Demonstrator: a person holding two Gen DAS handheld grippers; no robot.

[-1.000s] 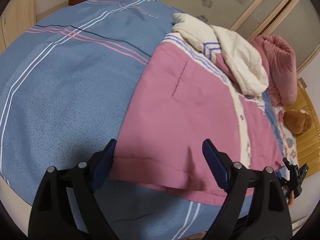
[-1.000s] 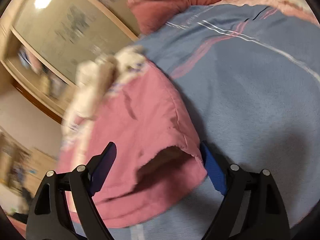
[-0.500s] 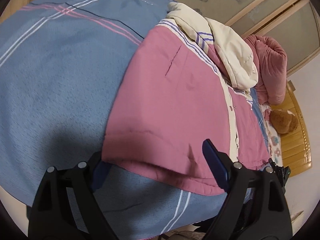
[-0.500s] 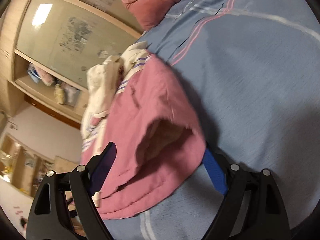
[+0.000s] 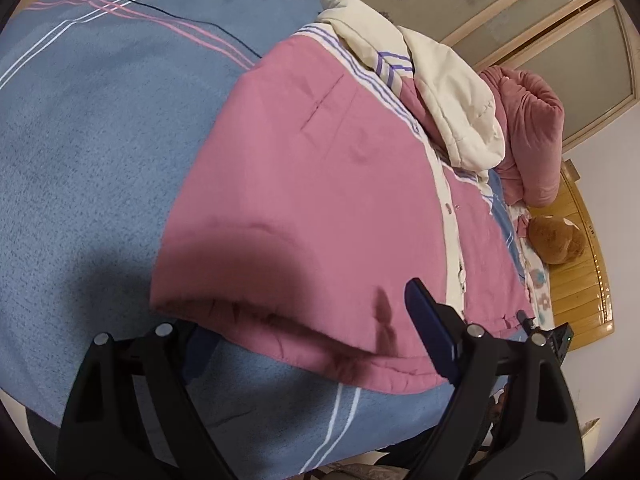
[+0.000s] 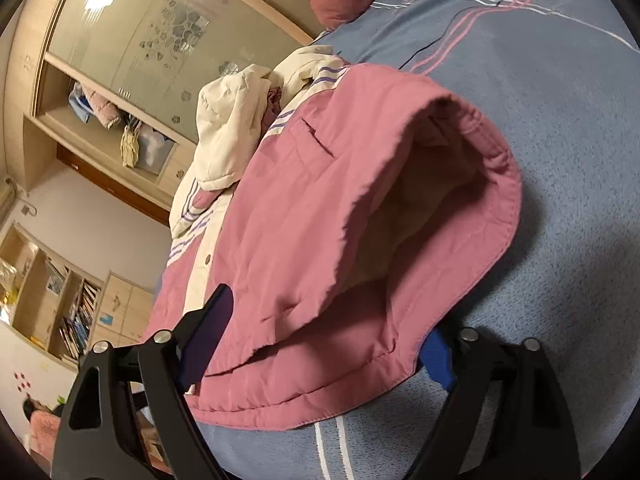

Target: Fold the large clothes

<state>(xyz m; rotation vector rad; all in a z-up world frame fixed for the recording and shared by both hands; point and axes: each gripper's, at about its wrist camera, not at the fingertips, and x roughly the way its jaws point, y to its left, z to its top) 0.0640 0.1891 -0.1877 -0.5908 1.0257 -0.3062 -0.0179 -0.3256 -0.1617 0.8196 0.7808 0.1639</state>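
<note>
A pink padded jacket (image 5: 320, 184) with a cream hood (image 5: 448, 92) lies spread on the blue striped bedspread (image 5: 88, 128). My left gripper (image 5: 316, 340) stands open at the near hem. Its left finger is tucked under the hem corner, and its right finger (image 5: 432, 332) lies on top of the fabric. In the right wrist view the pink jacket (image 6: 304, 216) shows its hem gaping, with the cream lining (image 6: 424, 216) visible. My right gripper (image 6: 324, 344) straddles that hem and its jaws are closing; the fabric is between them but not visibly pinched.
A pink pillow (image 5: 528, 128) and a brown plush toy (image 5: 556, 240) lie by the wooden headboard (image 5: 588, 264). A wardrobe with glass doors (image 6: 152, 40) and open shelves (image 6: 64, 312) stand beyond the bed. The bedspread's edge runs just under both grippers.
Both grippers have moved in on the jacket's hem. The left gripper's left finger went under the hem corner. In the right wrist view the hem now lies between the fingers.
</note>
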